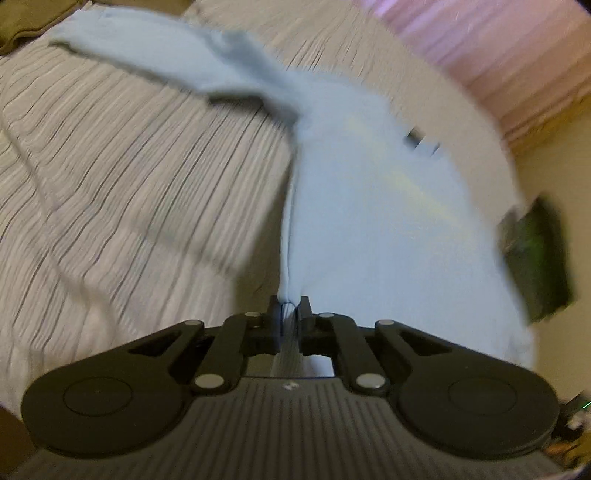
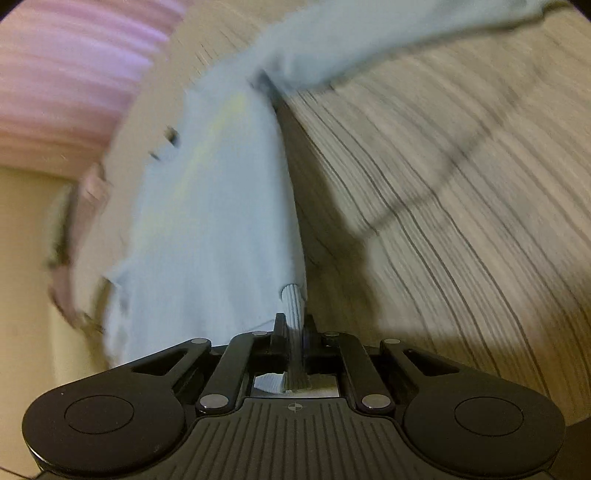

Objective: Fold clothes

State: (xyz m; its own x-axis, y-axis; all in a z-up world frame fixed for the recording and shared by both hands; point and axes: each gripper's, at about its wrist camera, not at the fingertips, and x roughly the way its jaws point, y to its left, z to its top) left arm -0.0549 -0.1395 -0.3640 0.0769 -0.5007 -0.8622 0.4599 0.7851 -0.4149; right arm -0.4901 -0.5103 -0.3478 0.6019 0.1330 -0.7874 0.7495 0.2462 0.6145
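A light blue long-sleeved sweater is held up off a striped bedspread. My left gripper is shut on the sweater's edge, and a sleeve trails off to the upper left. In the right wrist view the same sweater hangs away from my right gripper, which is shut on its ribbed hem. A sleeve stretches to the upper right there. Both views are blurred by motion.
The striped bedspread fills the space under and beside the sweater. A pink striped surface lies at the far side. A dark green object sits at the right edge. An olive cloth is at the top left corner.
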